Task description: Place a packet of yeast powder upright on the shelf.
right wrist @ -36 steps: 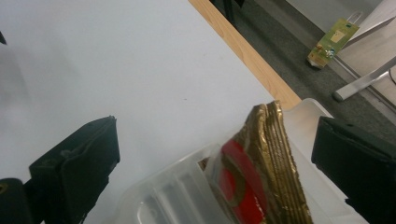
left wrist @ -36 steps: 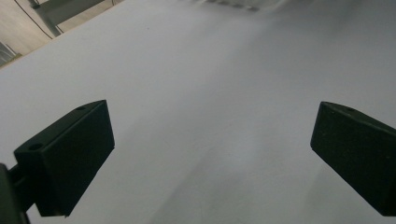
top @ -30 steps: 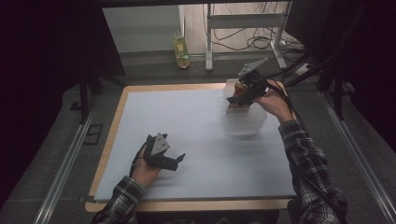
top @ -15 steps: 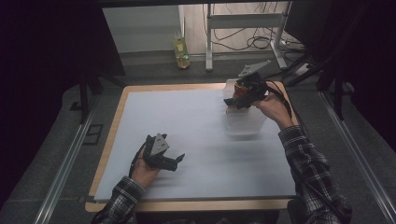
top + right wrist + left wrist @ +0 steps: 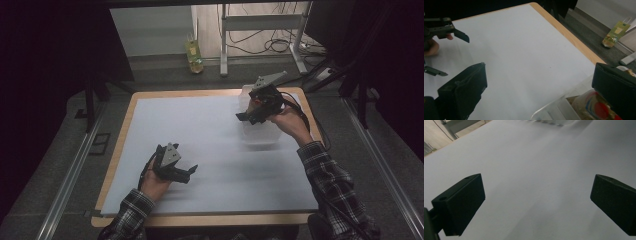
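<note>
Container (image 5: 260,131), one clear plastic tub, sits at the far right of the white surface (image 5: 210,135); it holds a packet with a red spot (image 5: 599,110). Nearest, the left gripper (image 5: 186,172) rests on the surface, fingers apart. Farther, the right gripper (image 5: 246,117) hovers over the tub, fingers apart.

White sheet (image 5: 210,135) on tan wood table (image 5: 127,112), black grippers, clear bin (image 5: 262,135) holding red-and-white packet (image 5: 596,107), plaid sleeves (image 5: 335,185), yellow-green bottle (image 5: 194,50).
</note>
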Demonstrator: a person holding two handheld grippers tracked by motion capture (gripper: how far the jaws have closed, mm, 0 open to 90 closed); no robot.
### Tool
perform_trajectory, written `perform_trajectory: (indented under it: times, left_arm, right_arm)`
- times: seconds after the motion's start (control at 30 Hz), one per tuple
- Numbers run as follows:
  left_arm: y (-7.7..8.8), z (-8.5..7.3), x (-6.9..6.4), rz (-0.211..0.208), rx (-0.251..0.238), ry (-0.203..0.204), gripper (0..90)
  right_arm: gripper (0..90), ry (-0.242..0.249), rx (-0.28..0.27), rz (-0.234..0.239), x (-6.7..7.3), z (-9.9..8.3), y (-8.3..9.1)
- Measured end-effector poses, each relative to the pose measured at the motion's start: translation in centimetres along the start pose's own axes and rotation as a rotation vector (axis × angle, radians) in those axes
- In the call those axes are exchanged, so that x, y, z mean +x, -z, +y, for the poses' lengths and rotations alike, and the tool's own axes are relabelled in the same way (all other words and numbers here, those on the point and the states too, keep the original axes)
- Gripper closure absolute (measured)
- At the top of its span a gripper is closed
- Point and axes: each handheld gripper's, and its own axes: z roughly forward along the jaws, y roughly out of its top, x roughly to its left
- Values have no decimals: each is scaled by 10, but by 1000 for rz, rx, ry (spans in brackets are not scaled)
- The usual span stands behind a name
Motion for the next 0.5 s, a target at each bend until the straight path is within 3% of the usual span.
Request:
perform_trajectory:
  times: [0.5]
  left_arm:
    - [0, 0, 0, -5, 3, 0, 0]
  right_arm:
    - [3, -22, -14, 9, 23, -20, 5]
